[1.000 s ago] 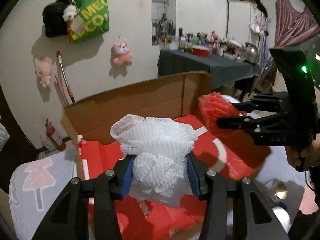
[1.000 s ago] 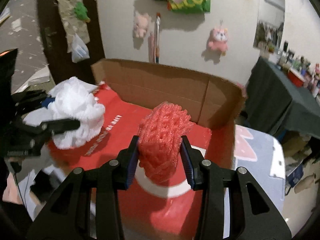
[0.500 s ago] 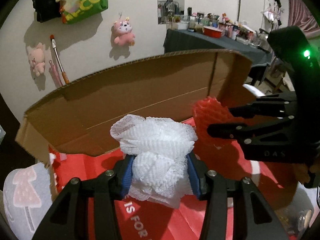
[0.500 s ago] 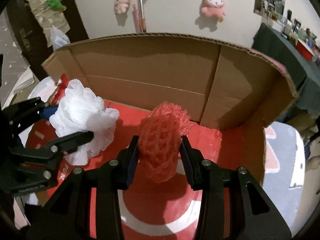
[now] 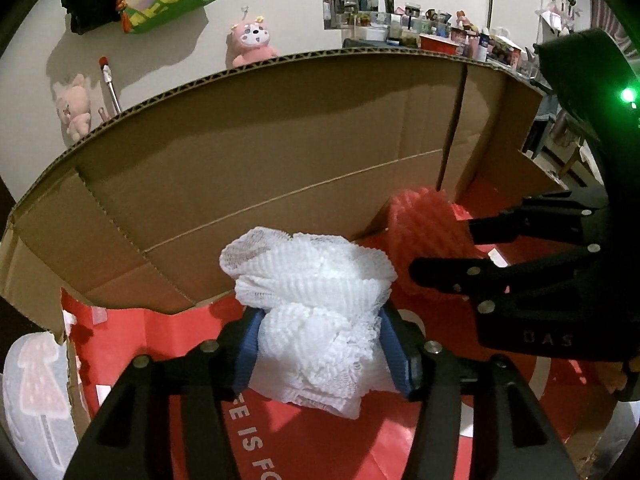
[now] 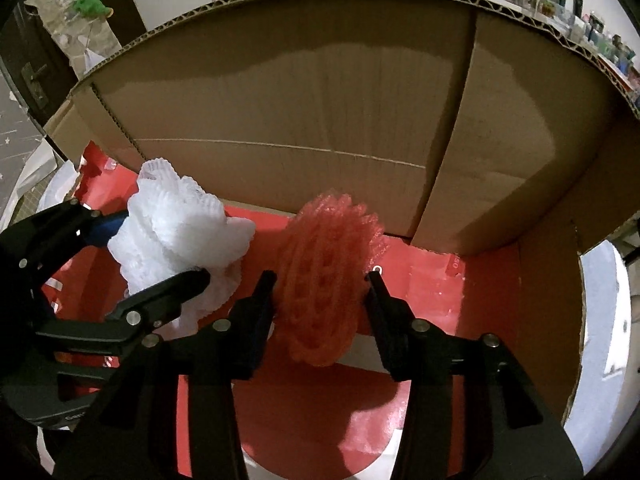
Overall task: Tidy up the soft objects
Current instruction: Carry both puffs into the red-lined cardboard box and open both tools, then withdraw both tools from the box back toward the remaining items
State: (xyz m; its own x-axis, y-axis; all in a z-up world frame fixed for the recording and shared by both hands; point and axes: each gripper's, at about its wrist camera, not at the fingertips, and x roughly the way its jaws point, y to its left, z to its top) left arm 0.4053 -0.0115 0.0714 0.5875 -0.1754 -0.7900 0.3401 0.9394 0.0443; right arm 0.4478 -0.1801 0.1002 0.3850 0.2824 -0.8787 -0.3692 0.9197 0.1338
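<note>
Inside an open cardboard box [image 6: 304,92] lined with red printed paper [image 6: 500,292], two hand-held grippers hang side by side, each with a wad of foam netting between its fingers. The left gripper [image 5: 320,344] has its jaws easing apart around a white foam net [image 5: 312,304], whose flanks appear to touch the blue pads [image 5: 394,354] yet. The right gripper [image 6: 320,300] is likewise opening, and a gap shows between its right-hand finger and the red foam net [image 6: 324,276]; from the wrist view it cannot be told for certain whether the other pad presses on the mesh.

Both nets sit low in the box, near its back wall and just above the red lining, the white one to the left of the red.

The risk from here lies in how light and springy the netting is. As the jaws widen, a wad is likely to puff out, snag on a pad and ride up with the gripper when it lifts away. The two nets sit close together, so one could roll against the other, or a withdrawing finger could sweep its neighbour aside. The box's tall back wall could also be clipped on the way out.
</note>
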